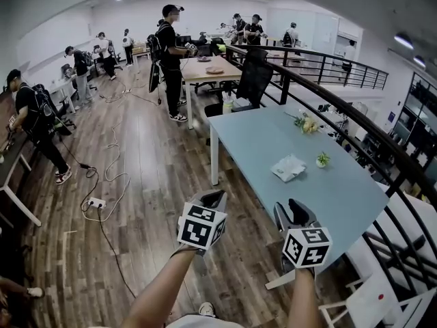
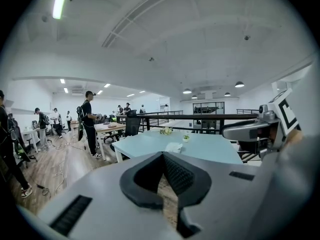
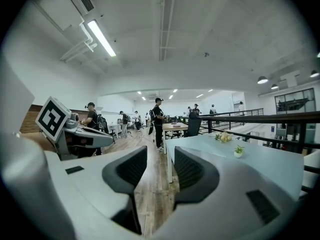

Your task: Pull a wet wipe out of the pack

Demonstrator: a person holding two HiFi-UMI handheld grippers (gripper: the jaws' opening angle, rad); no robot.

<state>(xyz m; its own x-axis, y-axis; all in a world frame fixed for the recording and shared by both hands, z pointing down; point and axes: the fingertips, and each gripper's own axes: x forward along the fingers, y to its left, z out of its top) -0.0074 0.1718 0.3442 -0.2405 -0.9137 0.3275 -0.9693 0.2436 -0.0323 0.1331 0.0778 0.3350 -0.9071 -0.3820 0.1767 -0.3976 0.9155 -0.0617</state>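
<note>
Bright, even indoor light from long white fluorescent ceiling strips [image 3: 101,37]; shadows soft. Strong fisheye curvature bends the black metal railing [image 1: 355,126]; gripper views end in black rounded corners, near foreground slightly soft.

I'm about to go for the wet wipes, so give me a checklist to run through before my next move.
1. Wet wipe pack visible on the blue table: ok.
2. Right claw open, empty: ok.
3. Left claw open: not ok, tips meet.
4. Claws at the pack: not ok, both short of it.
5. Potted plant apart from the pack: ok.
6. Wipe poking out: cannot tell.
</note>
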